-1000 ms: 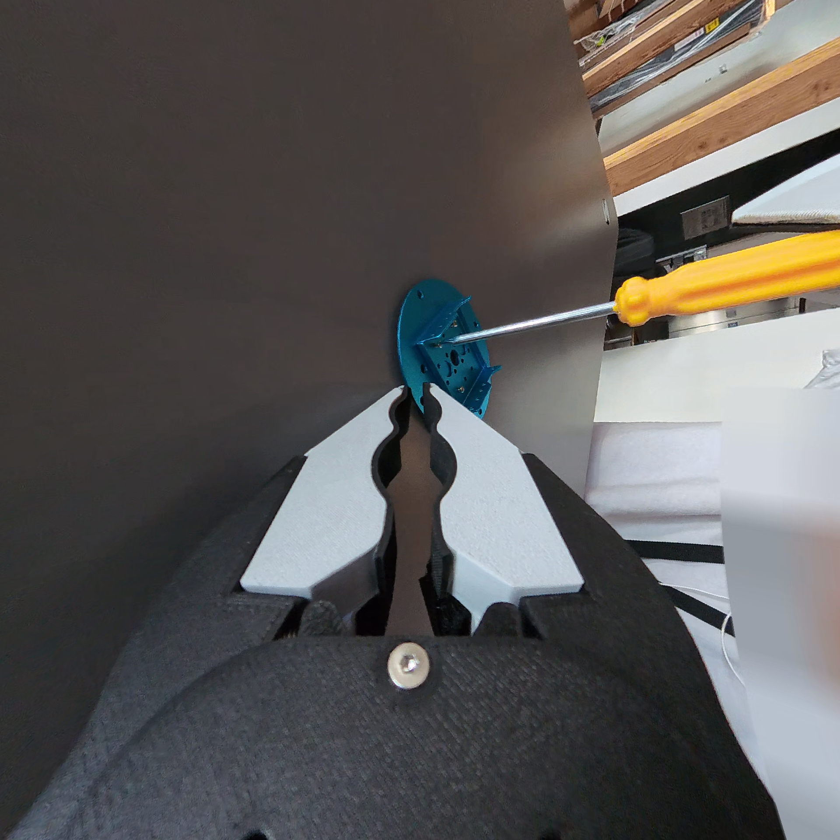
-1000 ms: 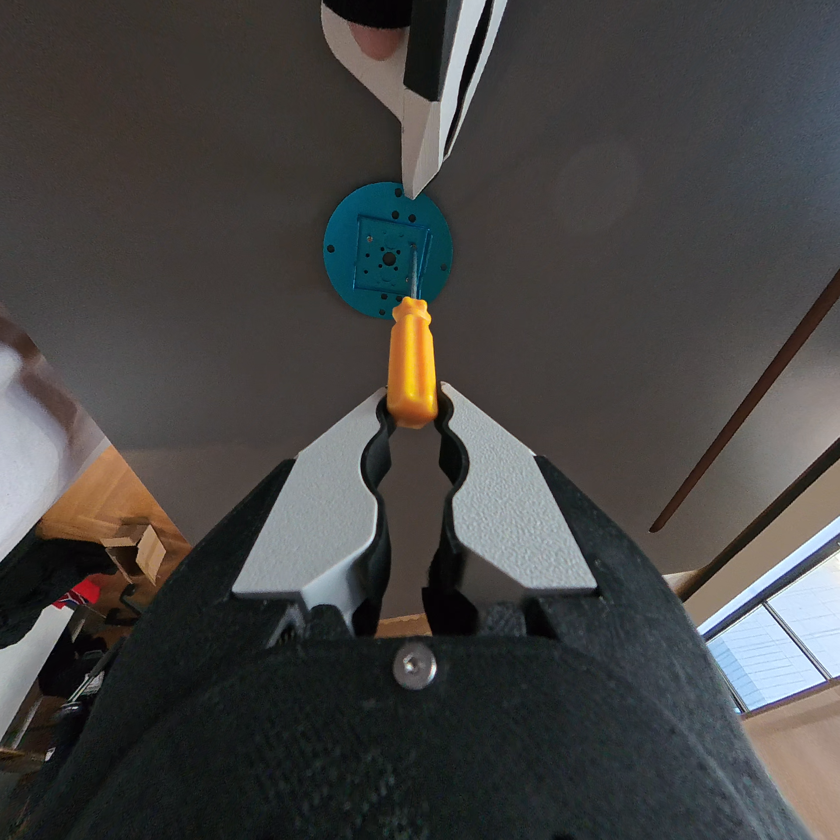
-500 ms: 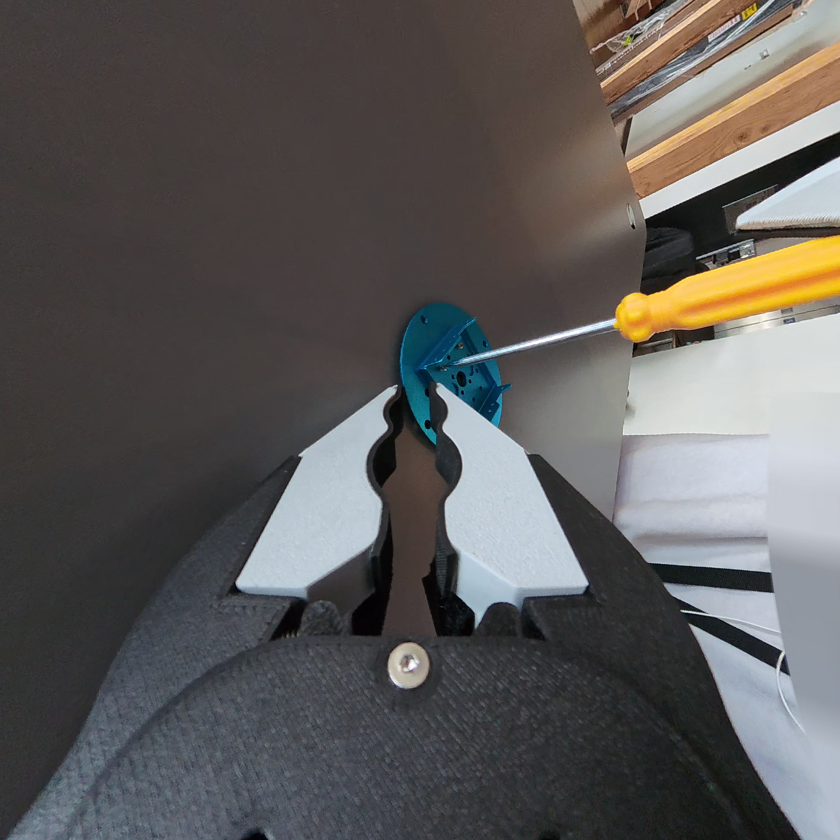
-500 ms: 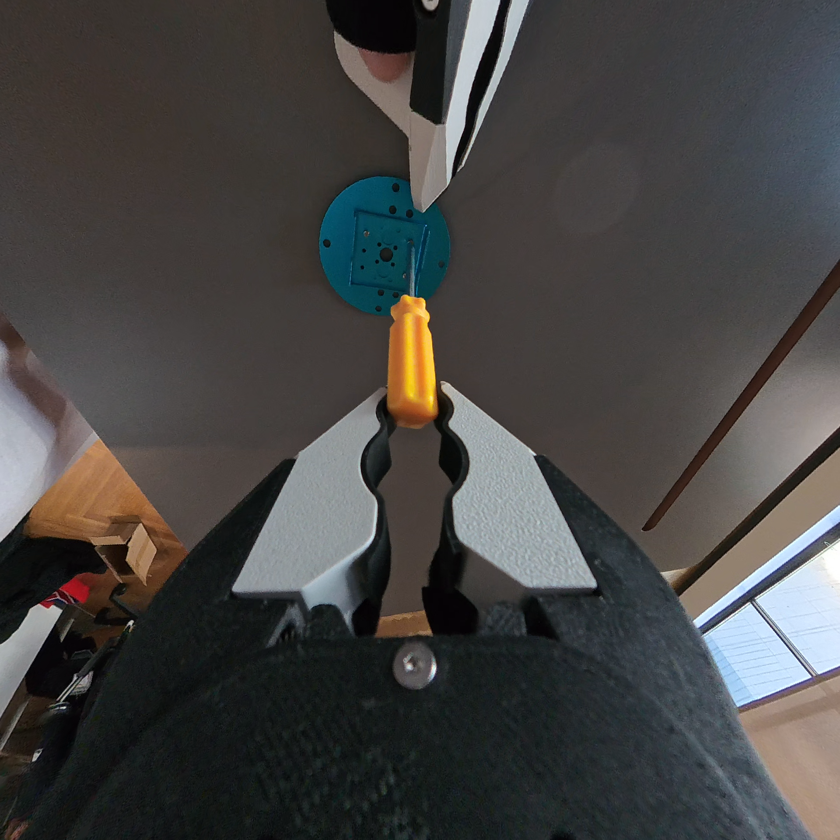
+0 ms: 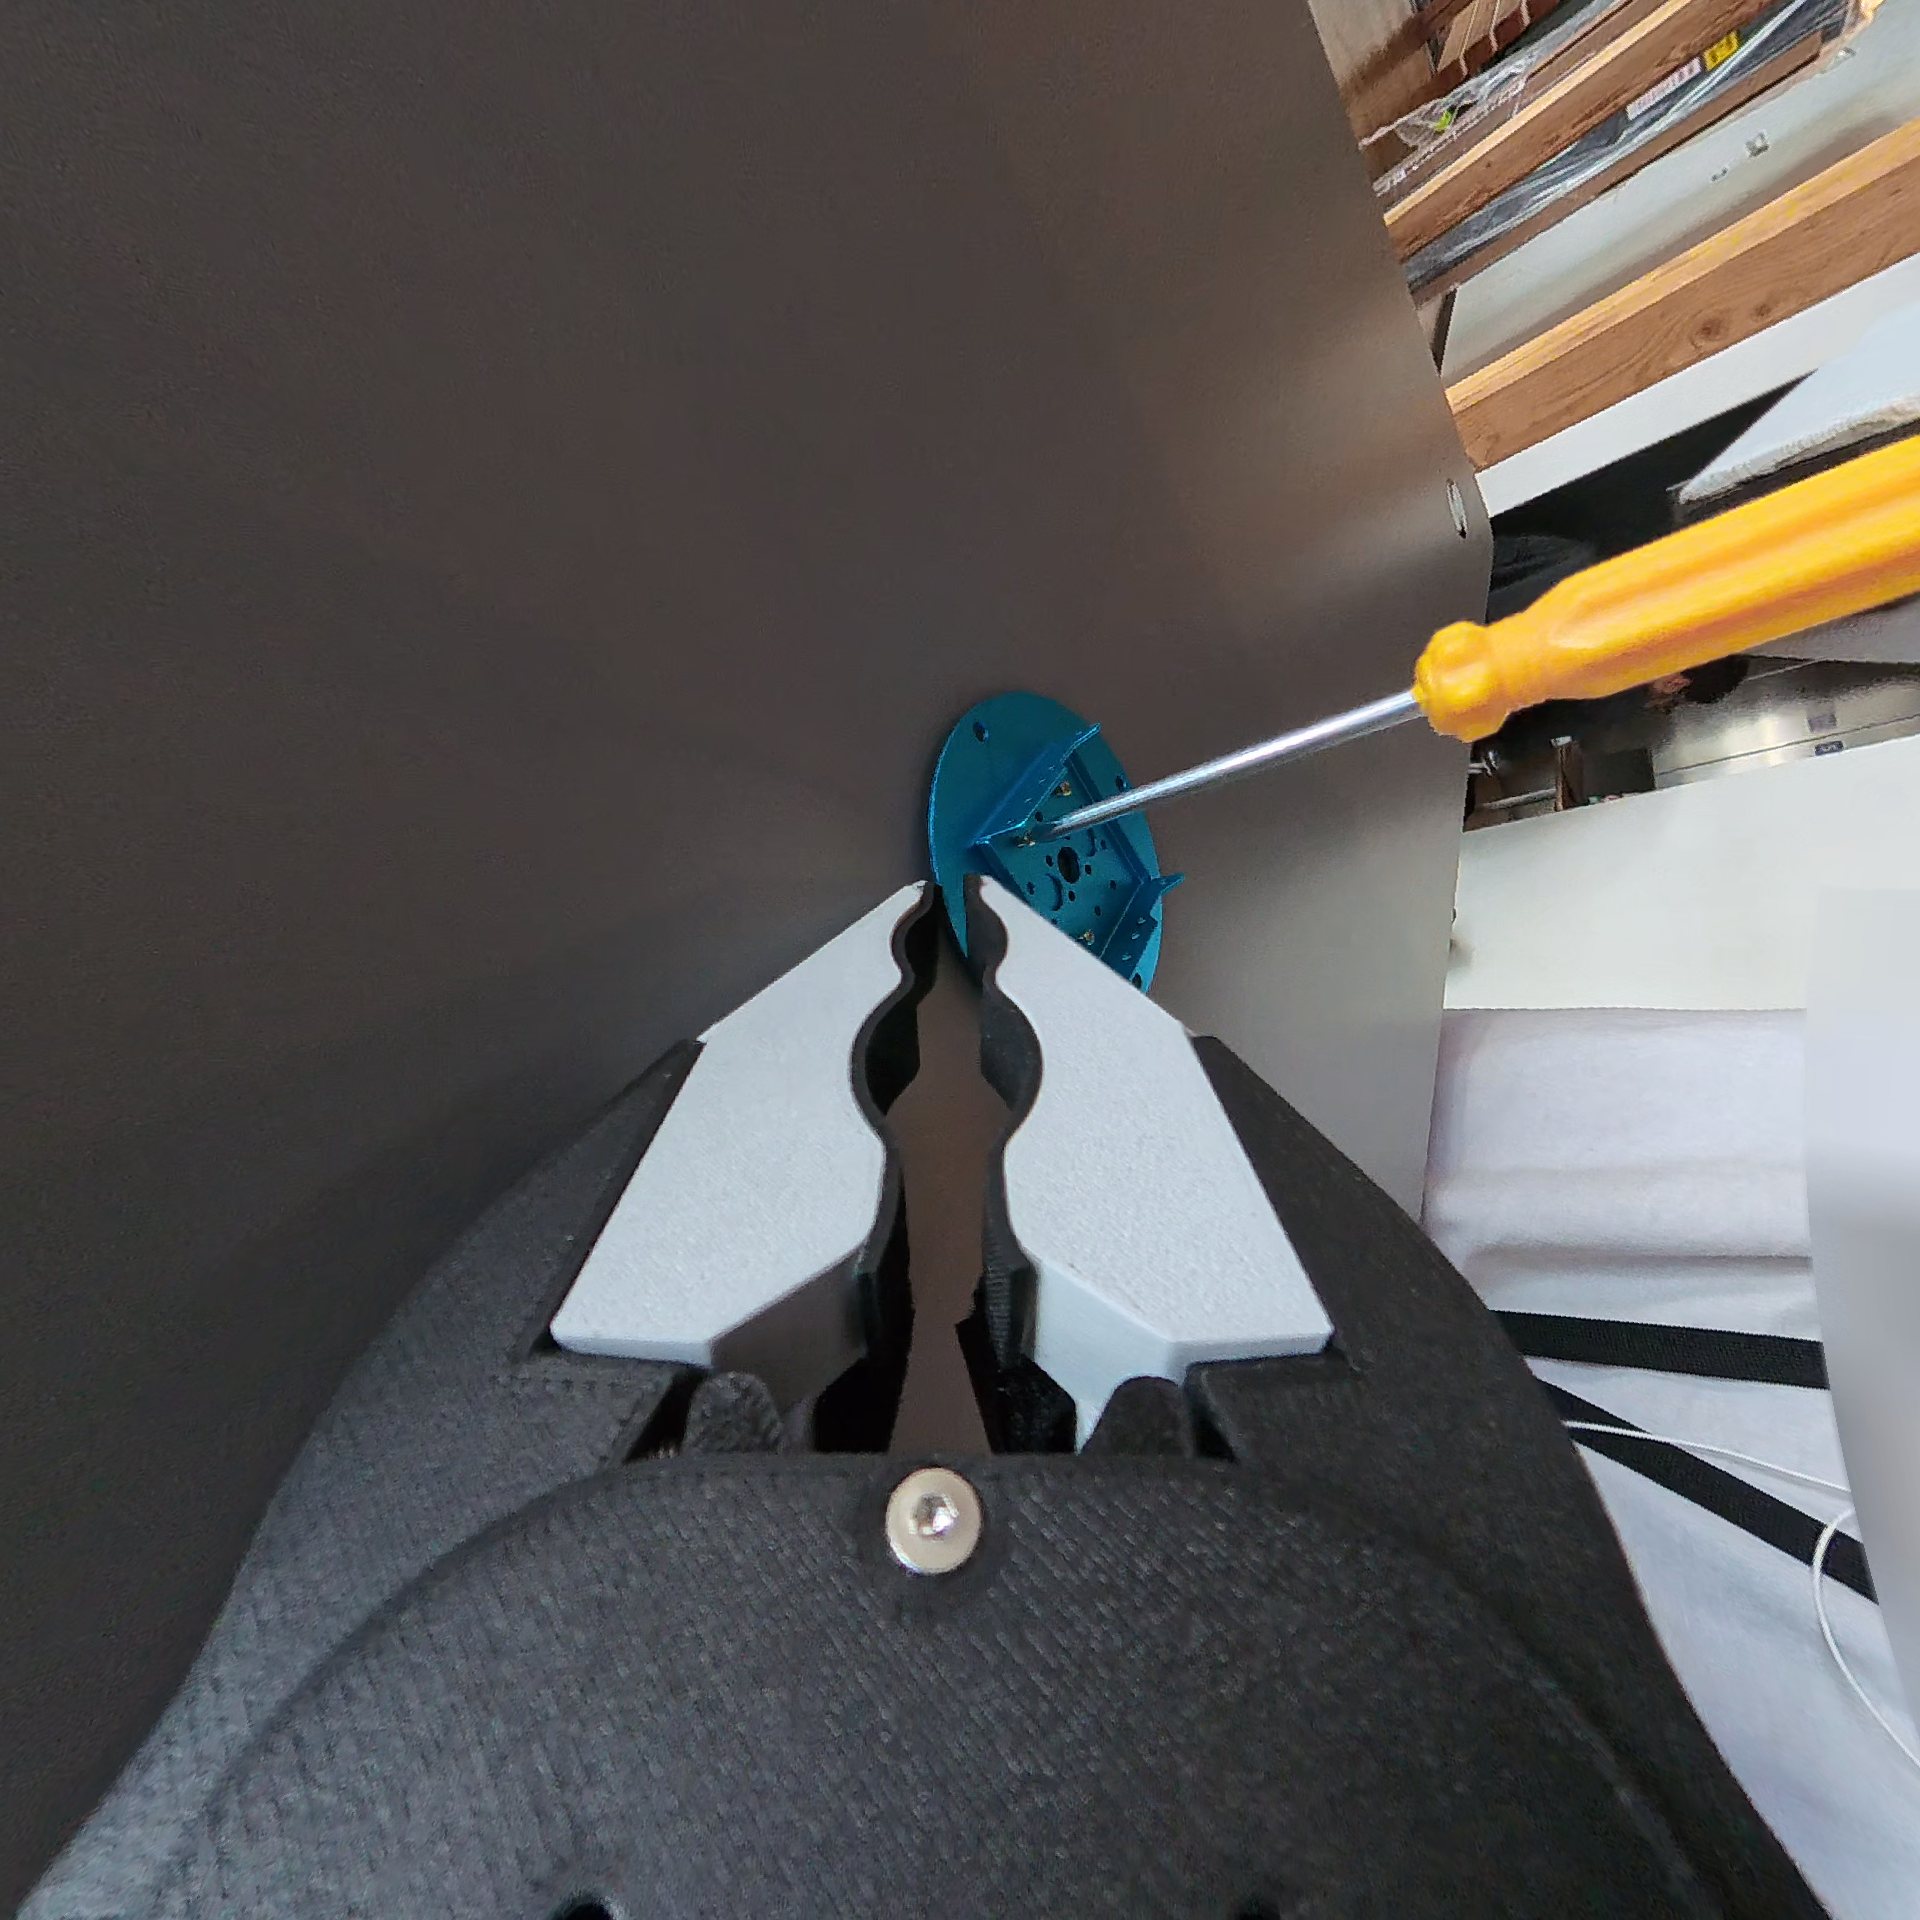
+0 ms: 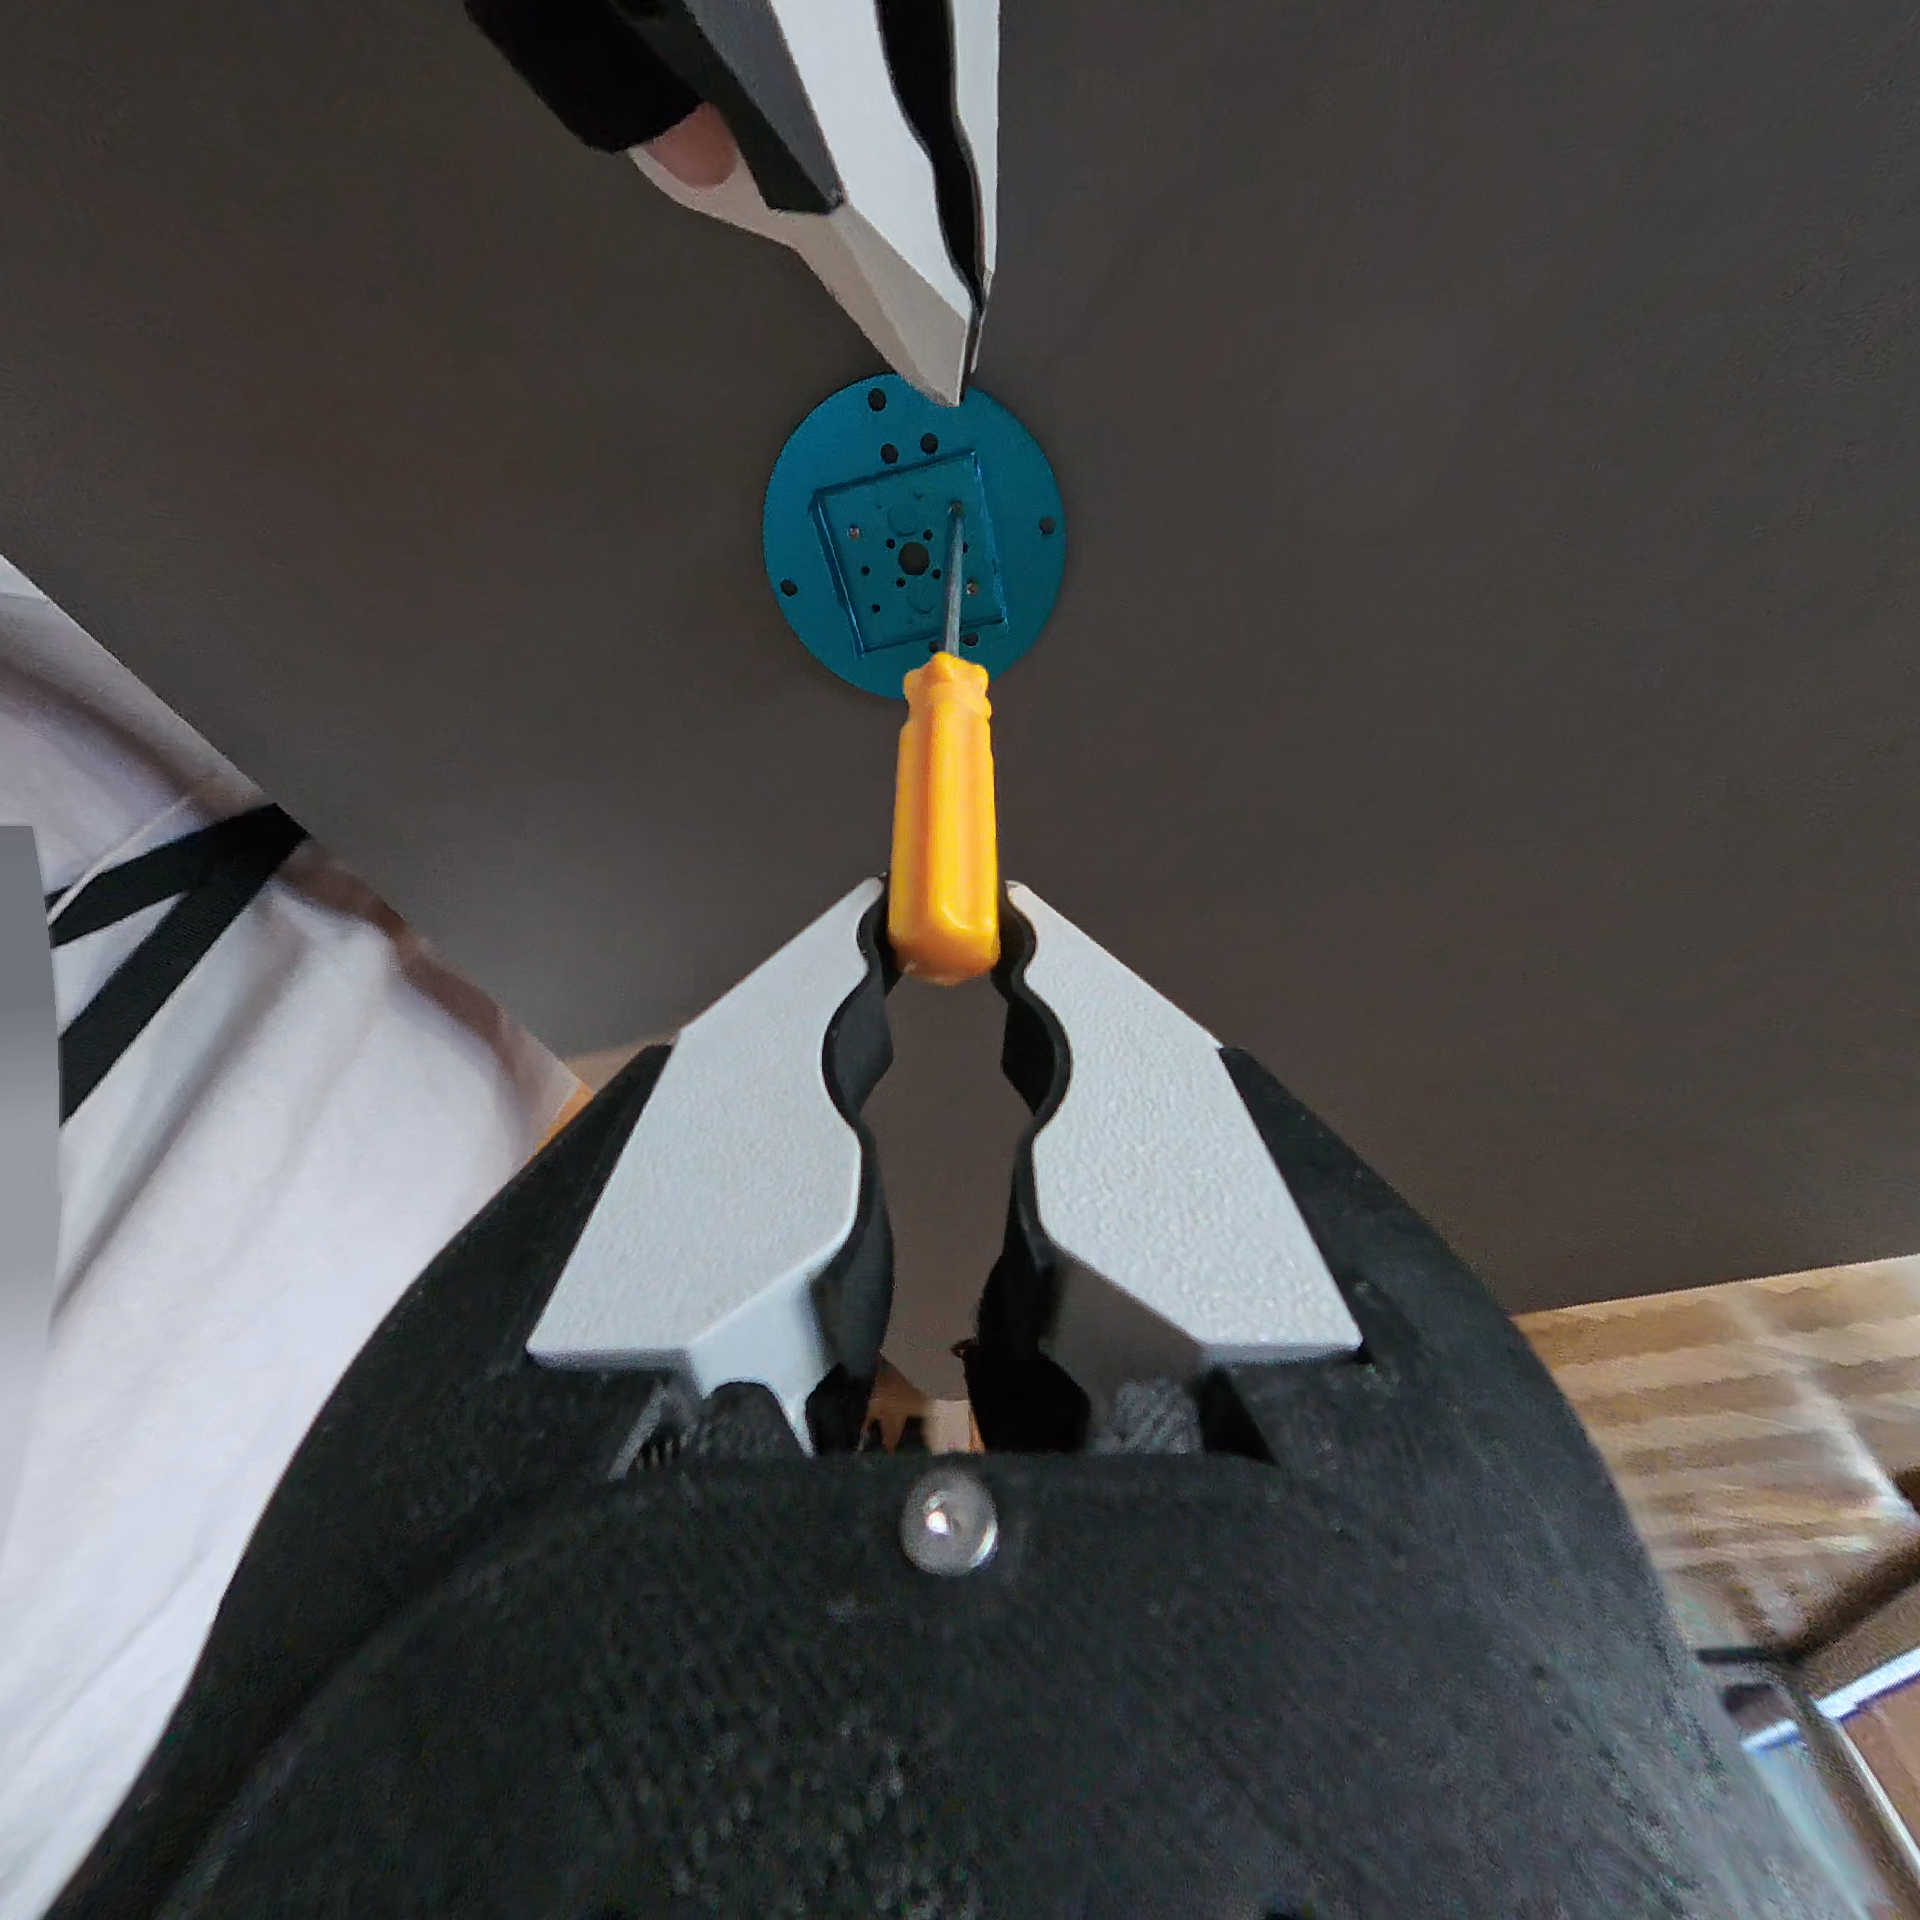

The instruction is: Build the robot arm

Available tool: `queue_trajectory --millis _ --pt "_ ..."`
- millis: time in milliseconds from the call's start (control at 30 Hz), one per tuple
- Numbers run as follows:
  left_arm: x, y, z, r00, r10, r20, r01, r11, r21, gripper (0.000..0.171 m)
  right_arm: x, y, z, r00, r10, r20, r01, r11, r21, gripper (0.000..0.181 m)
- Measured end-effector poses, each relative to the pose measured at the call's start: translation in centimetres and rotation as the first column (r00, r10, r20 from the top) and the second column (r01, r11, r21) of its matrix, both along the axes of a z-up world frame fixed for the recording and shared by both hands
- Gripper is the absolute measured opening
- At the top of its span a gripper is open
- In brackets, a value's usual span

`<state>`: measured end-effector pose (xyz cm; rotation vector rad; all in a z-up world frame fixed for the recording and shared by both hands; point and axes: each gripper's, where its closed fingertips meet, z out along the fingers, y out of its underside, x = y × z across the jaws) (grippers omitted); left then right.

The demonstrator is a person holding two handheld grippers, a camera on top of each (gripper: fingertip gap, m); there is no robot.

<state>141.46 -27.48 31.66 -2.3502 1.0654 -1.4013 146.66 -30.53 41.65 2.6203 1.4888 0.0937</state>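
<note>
Blue round metal plate (image 5: 1039,831) with raised square bracket lies flat on dark grey matte worktop (image 5: 520,468). Left claw (image 5: 948,885) pinches plate's rim, fingers nearly together. Right claw (image 6: 943,902) clamps yellow plastic handle of slim steel-shafted screwdriver (image 6: 943,821); tip sits in hole inside bracket. White garment with black straps (image 6: 208,1039) beside worktop edge.

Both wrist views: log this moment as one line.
left gripper: shut on blue disc rim | right gripper: shut on yellow screwdriver | tip: in disc's bracket

Disc (image 6: 914,535) on tabletop (image 6: 1455,520), screwdriver (image 6: 943,831) above
</note>
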Motion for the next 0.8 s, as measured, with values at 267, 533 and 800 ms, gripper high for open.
queue_trajectory --millis 267,533,800 --pt "0.3 -0.6 4.0 0.975 -0.203 0.088 0.145 0.885 0.442 0.018 -0.3 0.4 0.1 0.999 0.039 -0.001 -0.039 0.999 0.008 0.016" --pt "3.0 -2.6 7.7 0.919 -0.307 0.245 0.093 0.777 0.623 0.030 -1.8 1.2 0.2 0.994 0.104 -0.042 -0.102 0.994 0.039 0.016" --pt "3.7 -2.2 9.7 0.928 -0.283 0.241 0.024 0.691 0.722 0.016 -2.6 1.1 0.2 0.979 0.139 -0.152 -0.133 0.990 0.051 0.016"
